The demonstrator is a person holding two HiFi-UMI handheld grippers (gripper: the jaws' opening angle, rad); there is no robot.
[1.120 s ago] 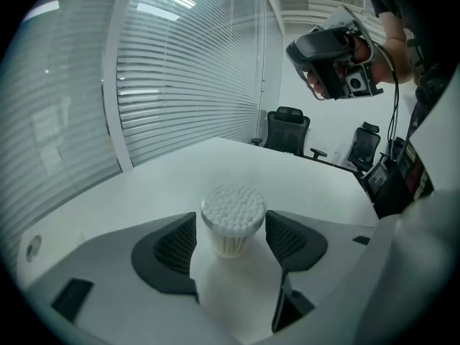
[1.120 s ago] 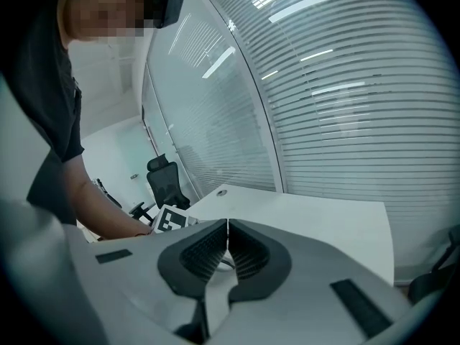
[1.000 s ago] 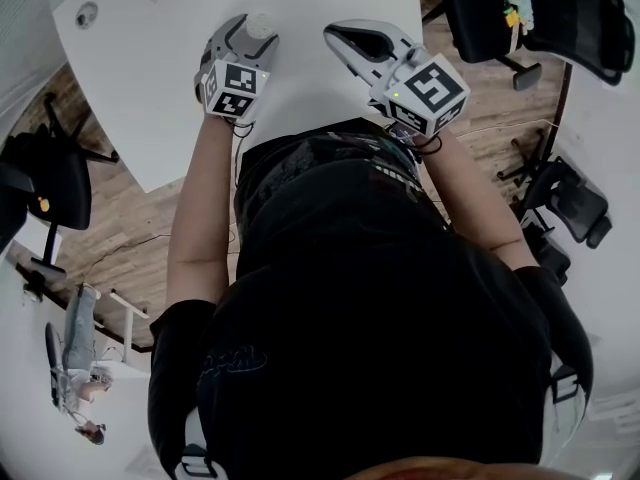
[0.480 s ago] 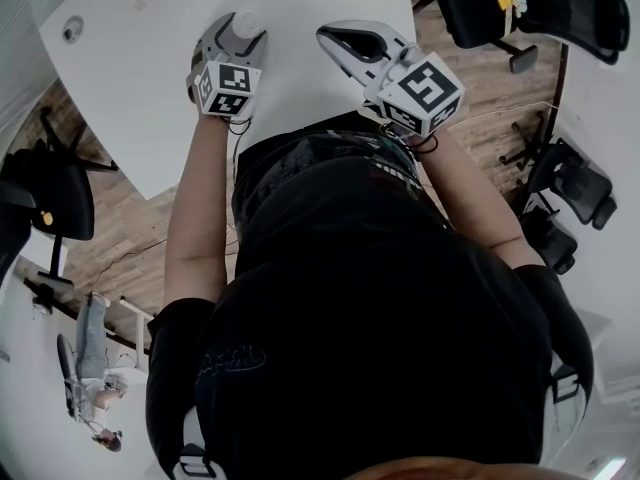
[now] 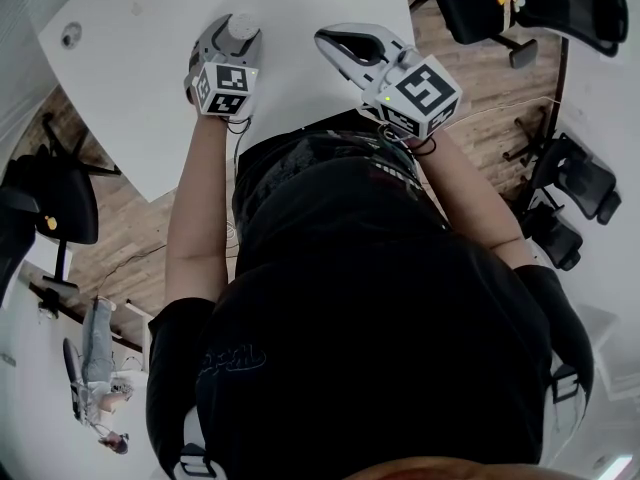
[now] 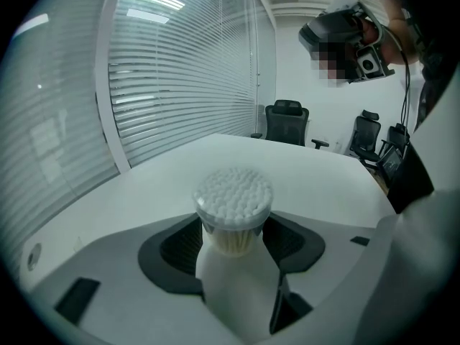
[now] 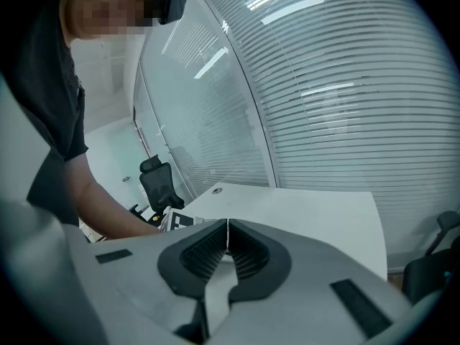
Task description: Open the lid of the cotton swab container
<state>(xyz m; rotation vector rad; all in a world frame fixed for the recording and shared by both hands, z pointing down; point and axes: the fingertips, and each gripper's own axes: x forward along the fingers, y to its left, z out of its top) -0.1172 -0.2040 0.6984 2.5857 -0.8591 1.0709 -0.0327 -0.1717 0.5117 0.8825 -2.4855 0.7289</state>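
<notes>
a: where's the cotton swab container (image 6: pixel 228 241) now?

b: top of the head view, left of centre, upright on the white table (image 5: pixel 140 58). the left gripper (image 5: pixel 237 33) has it between its jaws, which have just been closing and stand wide, with the pads seemingly against its sides.

a: and the other one?

b: the right gripper (image 7: pixel 227 228), to the right in that view, is pinched together on nothing and well apart from the container.

a: what's inside?

b: it's packed with cotton swabs (image 6: pixel 233 189), tips up, filling it to the clear lid (image 6: pixel 233 220), which looks fully on.

a: what could go wrong?

b: if the grip is loose, i'd guess prying the lid would tip or spin the container. a lid that pops off suddenly could scatter swabs over the table. squeezing too hard might bow the thin wall and jam the lid.
</notes>
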